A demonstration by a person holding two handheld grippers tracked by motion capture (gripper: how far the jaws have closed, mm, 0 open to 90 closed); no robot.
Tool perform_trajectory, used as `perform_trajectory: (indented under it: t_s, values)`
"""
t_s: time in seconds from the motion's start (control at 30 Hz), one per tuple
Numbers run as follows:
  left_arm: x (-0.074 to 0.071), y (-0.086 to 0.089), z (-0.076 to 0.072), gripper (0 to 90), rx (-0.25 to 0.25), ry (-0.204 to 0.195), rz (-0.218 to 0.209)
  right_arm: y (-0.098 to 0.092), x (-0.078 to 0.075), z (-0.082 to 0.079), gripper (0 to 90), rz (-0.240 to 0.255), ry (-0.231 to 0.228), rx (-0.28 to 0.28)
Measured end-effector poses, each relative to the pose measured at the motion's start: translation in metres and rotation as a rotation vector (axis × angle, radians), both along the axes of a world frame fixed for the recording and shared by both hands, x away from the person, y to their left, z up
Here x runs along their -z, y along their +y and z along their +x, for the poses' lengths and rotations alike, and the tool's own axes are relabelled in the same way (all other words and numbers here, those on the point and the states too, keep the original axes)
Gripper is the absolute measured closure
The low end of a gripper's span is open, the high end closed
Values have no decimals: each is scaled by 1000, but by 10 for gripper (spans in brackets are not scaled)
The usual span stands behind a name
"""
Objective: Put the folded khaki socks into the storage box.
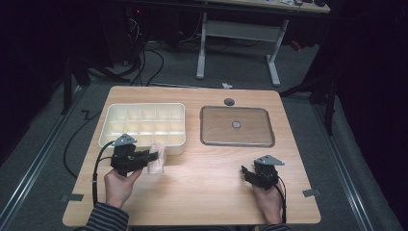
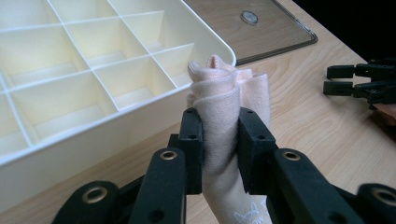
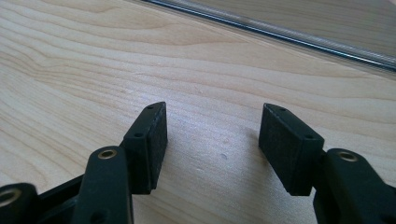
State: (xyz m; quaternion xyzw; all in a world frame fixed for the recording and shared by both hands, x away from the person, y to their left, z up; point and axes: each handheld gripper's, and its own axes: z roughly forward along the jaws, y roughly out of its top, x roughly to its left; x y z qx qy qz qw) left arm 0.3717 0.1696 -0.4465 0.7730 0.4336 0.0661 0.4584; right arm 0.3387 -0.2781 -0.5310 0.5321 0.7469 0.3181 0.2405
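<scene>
- My left gripper (image 2: 219, 154) is clamped on a rolled pale peach cloth (image 2: 231, 98), both pads pressing into its sides about midway along the roll.
- In the left gripper view the roll's long axis runs up and away from me, between the jaws: one end pokes out past the pads toward the organiser's corner, and the other end drops below the jaws toward the table.
- From the high view the cloth (image 1: 157, 159) juts out from my left gripper (image 1: 146, 157) to the right, just in front of the near wall of the cream compartment box (image 1: 144, 107); I cannot tell whether it touches the box.
- The cloth looks soft and fleecy, wound in loose layers that show as curled folds at its far end; a faint white printed motif sits near its lower end.
- It is squeezed narrow where the pads grip and bulges wider beyond them.
- My right gripper (image 3: 212, 140) hovers low over the bare wooden table (image 3: 93, 60), jaws standing wide apart with nothing between them, just in front of the clear lid (image 1: 236, 126).
</scene>
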Motion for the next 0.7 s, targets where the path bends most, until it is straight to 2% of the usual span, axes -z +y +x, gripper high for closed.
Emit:
perform_trajectory:
  t_s: [0.33,0.5,0.7]
  values:
    - [-5,10,7,740,-23,0,6,0,0,0,421,0,-1,-2]
    - [-3,11,13,740,-30,16,-6,0,0,0,420,-1,-1,-2]
    - [-6,11,15,740,-29,10,12,0,0,0,420,-1,-1,-3]
